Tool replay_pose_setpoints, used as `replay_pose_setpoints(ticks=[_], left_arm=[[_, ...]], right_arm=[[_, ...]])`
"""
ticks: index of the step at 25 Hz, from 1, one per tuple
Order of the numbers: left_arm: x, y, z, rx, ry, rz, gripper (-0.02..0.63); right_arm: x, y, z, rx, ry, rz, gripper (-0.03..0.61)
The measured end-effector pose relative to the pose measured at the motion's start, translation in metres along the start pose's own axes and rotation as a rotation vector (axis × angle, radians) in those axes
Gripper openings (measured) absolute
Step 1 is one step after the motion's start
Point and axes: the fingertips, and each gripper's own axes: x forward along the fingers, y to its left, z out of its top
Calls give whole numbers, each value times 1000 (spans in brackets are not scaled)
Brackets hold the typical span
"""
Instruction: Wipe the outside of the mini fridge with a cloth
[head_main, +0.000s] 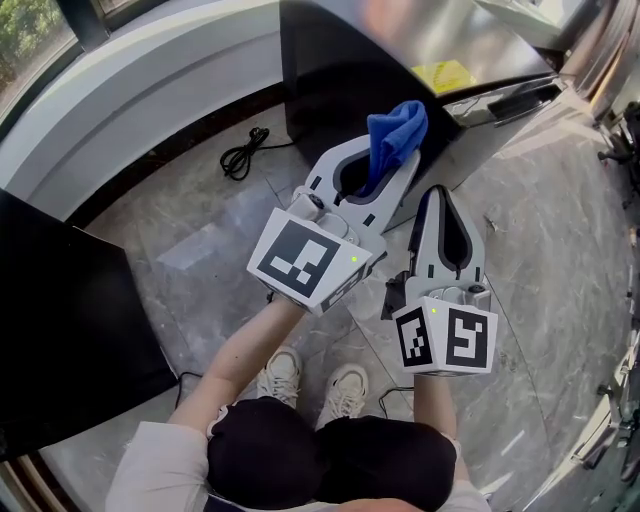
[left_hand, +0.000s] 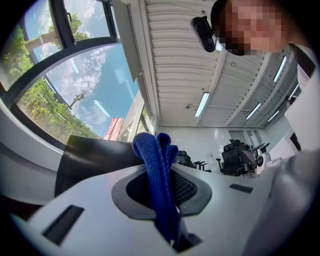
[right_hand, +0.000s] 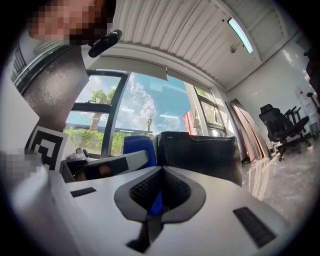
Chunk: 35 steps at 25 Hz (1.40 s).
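The mini fridge is a black box standing on the floor ahead of me; it also shows in the left gripper view and the right gripper view. My left gripper is shut on a folded blue cloth, which sticks out past its tips just short of the fridge front. The cloth fills the gap between that gripper's pads. Just to the right and a little nearer me, my right gripper is shut with nothing held; the blue cloth shows behind its tips.
A coiled black power cord lies on the marble floor left of the fridge. A dark panel stands at the left. A yellow label sits on a grey surface to the right. Office chairs are farther off. My shoes are below.
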Motion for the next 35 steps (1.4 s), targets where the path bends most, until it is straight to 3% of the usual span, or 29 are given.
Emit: replay_pose_setpoints(ticks=[4,11,15,21,28,35], left_arm=[[-14,46,6,24,-25,103,57],[-23,135,-13,168,31,304,57],[-19,185,-28,142,35,370,57],[-8,228,-43,229,79,397,57],[-4,290,-70,242,102,483,57],[9,337,-90,265,133,515,57]], right_arm=[[1,0,-5,-5,13,1,11],[10,9,-30,-20,68,35,11],[20,22,-40,-31,84,77,11],[36,38,-66,-30,133,140,11],[55,49,-99,-8,193,187,11],[69,54,-126,10,247,202,11]])
